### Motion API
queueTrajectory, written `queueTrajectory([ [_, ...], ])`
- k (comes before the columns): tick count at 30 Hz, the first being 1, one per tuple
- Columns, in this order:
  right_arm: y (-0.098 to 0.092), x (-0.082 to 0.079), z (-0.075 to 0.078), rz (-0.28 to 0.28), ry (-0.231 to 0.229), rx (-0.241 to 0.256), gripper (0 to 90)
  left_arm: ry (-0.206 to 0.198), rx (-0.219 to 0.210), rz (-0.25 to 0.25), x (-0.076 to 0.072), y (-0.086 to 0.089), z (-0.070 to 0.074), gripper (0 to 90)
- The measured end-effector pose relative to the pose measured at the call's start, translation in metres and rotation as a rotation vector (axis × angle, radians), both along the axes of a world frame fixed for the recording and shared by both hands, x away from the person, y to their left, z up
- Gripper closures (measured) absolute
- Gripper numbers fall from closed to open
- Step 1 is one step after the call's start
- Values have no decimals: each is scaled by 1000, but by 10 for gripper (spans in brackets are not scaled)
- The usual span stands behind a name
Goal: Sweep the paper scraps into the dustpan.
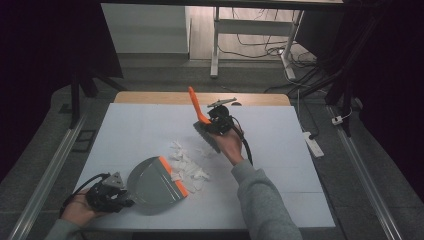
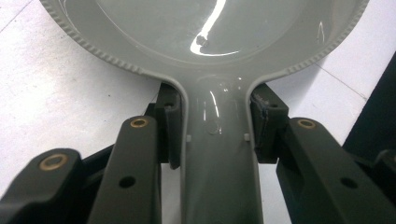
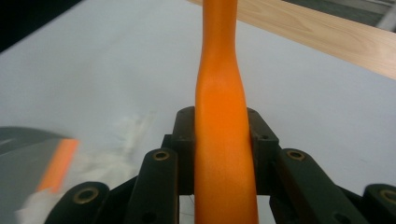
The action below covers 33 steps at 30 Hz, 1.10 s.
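A pale sheet covers the table (image 1: 280, 150), a strip of bare wood showing along its far edge at the top of the high view, with desk legs and loose cables on the floor beyond.

Lower left of that view, my left gripper (image 1: 107, 192) is clamped on the dustpan (image 1: 152, 185). It's grey and rounded, with an orange strip along its open lip, and it lies flat on the sheet with that lip facing the middle of the frame. In the left gripper view I look straight down the dustpan's (image 2: 219, 37) glossy grey stem: my left gripper (image 2: 215, 123) has both jaws pressed against its sides, and a ribbed rim curves away at the top, a bright streak of light on the pan's inside.

Just right of the lip, mid-frame, sits the scatter of white paper scraps (image 1: 187, 162), a few touching the orange strip.

Upper centre, my right gripper (image 1: 217, 122) holds the brush (image 1: 200, 112). Its orange handle tilts up toward the top of the frame, and its grey head hangs low beside the scraps. In the right gripper view, my right gripper (image 3: 219, 140) is closed snug around the brush (image 3: 219, 93) handle, which is smooth, orange and waisted, running up the middle. Lower left there, blurred, are the dustpan's (image 3: 28, 163) grey body, the orange strip and white scraps (image 3: 126, 135).
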State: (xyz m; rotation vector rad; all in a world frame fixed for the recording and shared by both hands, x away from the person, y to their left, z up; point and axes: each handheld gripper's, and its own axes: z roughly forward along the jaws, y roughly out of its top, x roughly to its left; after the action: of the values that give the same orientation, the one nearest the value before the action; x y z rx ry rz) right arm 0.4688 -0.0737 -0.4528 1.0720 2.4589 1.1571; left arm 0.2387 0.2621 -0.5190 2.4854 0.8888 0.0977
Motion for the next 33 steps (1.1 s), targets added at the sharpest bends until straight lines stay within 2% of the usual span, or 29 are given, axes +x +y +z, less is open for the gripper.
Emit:
queueTrajectory([
  [2,-8,9,-6,-37,8,-17,704,-1,-1,1,0,0,0,620],
  [5,-13,16,-16,-57,31,-43,704,3,-2,-1,0,0,-1,620],
  [10,-5,18,-33,-39,69,-99,704,2,-2,-1,1,0,-1,620],
  [12,1,15,-36,-21,74,-94,705,1,1,-1,1,0,-1,619],
  [14,10,10,-36,4,98,-71,705,2,2,-3,1,0,-1,620],
  [17,32,-8,-38,85,83,-89,705,3,0,-3,1,0,-1,620],
  [18,32,-8,-38,85,83,-89,705,3,0,-3,1,-1,-1,620],
  [19,43,-21,-39,118,66,-98,705,4,2,-2,1,-1,-1,619],
  [21,48,-26,-39,138,64,-94,704,4,2,-2,2,-1,-1,619],
  [22,51,-32,-39,159,64,-84,705,3,5,-2,2,-2,-1,619],
  [24,60,-46,-39,203,95,-45,705,4,1,-1,2,-2,-1,620],
  [26,66,-56,-39,240,110,-34,705,5,5,-4,2,-3,-1,619],
  [29,71,-63,-36,270,112,-24,704,6,7,-4,2,-4,-2,620],
  [30,70,-66,-27,275,96,6,704,6,6,-5,3,-4,-2,620],
  [32,65,-63,-16,247,50,23,704,5,9,-5,3,-4,-2,619],
  [33,65,-63,-16,247,50,23,704,5,9,-5,3,-4,-2,619],
])
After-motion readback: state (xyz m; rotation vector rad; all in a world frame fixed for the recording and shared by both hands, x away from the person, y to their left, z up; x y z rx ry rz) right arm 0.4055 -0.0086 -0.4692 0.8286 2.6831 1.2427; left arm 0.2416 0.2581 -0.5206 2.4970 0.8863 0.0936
